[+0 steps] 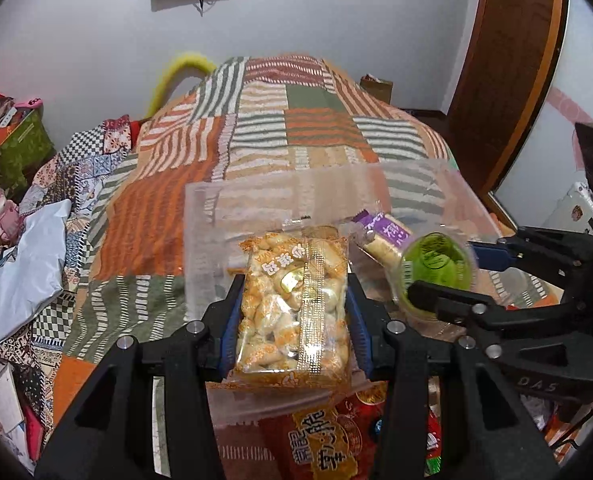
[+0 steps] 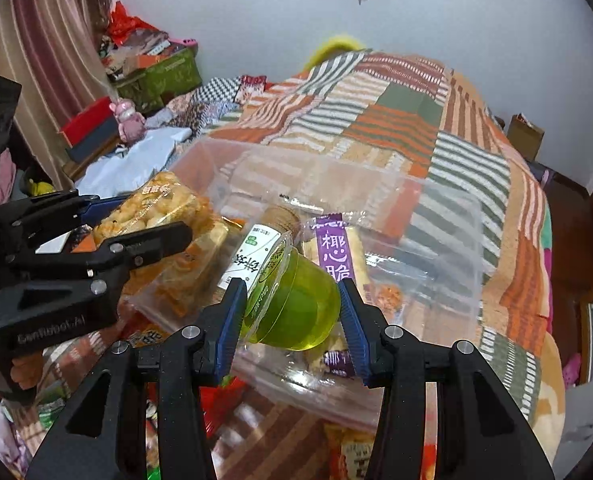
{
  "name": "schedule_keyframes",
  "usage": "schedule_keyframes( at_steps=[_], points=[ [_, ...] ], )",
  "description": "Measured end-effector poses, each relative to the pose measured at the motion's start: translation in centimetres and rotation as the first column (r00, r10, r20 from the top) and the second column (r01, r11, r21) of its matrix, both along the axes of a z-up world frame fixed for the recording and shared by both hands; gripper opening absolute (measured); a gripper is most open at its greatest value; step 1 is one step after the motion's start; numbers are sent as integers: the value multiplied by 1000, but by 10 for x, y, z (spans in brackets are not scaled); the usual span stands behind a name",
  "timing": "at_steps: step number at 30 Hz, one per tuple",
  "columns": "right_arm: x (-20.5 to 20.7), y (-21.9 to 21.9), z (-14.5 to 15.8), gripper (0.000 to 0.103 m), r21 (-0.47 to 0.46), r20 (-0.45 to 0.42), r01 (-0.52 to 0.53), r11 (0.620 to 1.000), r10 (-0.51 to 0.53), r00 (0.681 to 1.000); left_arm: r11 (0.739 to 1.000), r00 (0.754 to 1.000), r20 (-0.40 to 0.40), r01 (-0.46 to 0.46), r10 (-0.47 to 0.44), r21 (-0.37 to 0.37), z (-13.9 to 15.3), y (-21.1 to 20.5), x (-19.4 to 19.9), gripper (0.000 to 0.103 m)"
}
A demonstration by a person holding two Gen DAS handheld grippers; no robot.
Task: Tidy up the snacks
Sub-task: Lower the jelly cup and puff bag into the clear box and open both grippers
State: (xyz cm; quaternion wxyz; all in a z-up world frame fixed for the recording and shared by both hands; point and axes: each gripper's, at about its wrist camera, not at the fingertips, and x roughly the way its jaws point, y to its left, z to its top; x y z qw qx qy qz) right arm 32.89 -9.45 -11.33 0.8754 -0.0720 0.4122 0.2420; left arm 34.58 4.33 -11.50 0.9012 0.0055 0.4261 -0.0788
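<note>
My left gripper (image 1: 294, 300) is shut on a clear bag of orange-and-white crackers (image 1: 292, 304), held over the near edge of a clear plastic bin (image 1: 204, 208). My right gripper (image 2: 292, 304) is shut on a green jelly cup (image 2: 296, 308), tilted over the same bin (image 2: 448, 240). In the bin lie a purple-labelled snack pack (image 2: 334, 256) and a white-labelled pack (image 2: 252, 256). The cup (image 1: 436, 264) and right gripper (image 1: 448, 276) show at the right of the left wrist view; the cracker bag (image 2: 160, 208) and left gripper (image 2: 136, 220) show at the left of the right wrist view.
The bin sits on a bed with a striped patchwork blanket (image 1: 296, 128). Red and orange snack bags (image 1: 328, 440) lie on the blanket in front of the bin. Clothes, boxes and a pink toy (image 2: 128, 120) crowd the left side. A wooden door (image 1: 508, 60) stands at the right.
</note>
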Motion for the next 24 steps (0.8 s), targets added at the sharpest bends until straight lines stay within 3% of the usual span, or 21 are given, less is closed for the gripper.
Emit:
schedule_keyframes(
  at_steps=[12, 19, 24],
  points=[
    [-1, 8, -8, 44, -54, 15, -32, 998, 32, 999, 1000, 997, -72, -4, 3, -23, -25, -1, 15, 46],
    [-6, 7, 2, 45, -56, 37, -37, 998, 39, 999, 1000, 999, -38, -21, 20, -16, -15, 1, 5, 47],
    [-17, 2, 14, 55, -48, 74, -31, 998, 35, 997, 1000, 1000, -3, -14, 14, -2, -1, 0, -7, 48]
  ],
)
